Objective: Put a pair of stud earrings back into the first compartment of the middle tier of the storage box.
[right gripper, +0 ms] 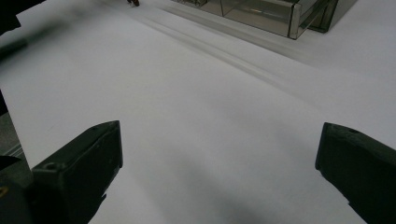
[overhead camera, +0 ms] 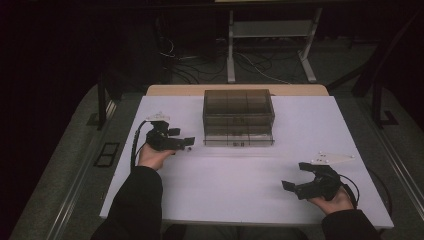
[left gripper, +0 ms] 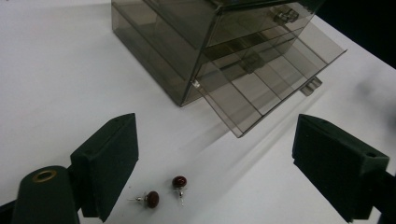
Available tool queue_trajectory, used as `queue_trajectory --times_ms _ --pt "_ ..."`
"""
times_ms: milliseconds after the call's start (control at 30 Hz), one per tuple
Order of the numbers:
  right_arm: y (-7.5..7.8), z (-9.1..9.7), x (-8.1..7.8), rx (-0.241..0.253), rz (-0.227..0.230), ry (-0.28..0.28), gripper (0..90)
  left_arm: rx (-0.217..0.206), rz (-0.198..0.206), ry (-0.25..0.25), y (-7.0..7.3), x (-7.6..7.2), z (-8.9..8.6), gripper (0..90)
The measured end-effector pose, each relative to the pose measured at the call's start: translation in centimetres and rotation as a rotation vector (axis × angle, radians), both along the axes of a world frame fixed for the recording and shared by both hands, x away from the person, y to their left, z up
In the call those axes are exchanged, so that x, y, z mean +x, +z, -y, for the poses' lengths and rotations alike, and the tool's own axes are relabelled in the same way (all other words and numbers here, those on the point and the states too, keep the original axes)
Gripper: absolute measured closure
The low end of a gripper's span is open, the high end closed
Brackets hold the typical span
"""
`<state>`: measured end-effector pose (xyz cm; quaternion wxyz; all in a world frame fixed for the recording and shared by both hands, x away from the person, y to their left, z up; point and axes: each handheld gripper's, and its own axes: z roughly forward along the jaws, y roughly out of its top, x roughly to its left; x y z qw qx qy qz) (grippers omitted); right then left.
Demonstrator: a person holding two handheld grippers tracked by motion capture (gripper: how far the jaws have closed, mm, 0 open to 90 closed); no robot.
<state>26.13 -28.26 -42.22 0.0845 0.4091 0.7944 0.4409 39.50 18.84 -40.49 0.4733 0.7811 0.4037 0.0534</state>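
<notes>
Two dark red stud earrings (left gripper: pixel 152 199) (left gripper: pixel 180 182) lie on the white table (overhead camera: pixel 225 185), just left of a smoky clear drawer box (overhead camera: pixel 238 117). The box's bottom drawer (left gripper: pixel 261 88) is pulled out and looks empty. My left gripper (left gripper: pixel 217 154) is open and hovers low over the earrings, which lie between its jaws, nearer the left one, untouched. In the high view the left gripper (overhead camera: pixel 187 144) sits by the box's front left corner. My right gripper (overhead camera: pixel 295 176) is open over bare table at the front right, with nothing between its jaws.
The drawer box (right gripper: pixel 261 11) stands at the back middle of the table, its open drawer reaching toward me. A wooden strip (overhead camera: pixel 175 90) edges the far side. Table legs and cables (overhead camera: pixel 250 65) lie on the floor beyond.
</notes>
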Motion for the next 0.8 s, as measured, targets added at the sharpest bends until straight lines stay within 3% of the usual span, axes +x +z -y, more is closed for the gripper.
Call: queue_trajectory --times_ms 300,567,800 --pt "-0.1 0.0 0.0 -0.007 -0.006 0.005 0.2 0.054 -0.011 -0.01 -1.2 0.5 0.4 26.6" --pt "-0.1 -0.1 0.0 -0.019 -0.007 0.009 0.2 0.167 -0.015 -0.023 -2.1 0.6 1.2 37.9" --pt "-0.2 -0.1 0.0 -0.019 -0.005 0.007 0.2 0.229 -0.035 -0.054 -2.7 0.4 1.9 42.4"
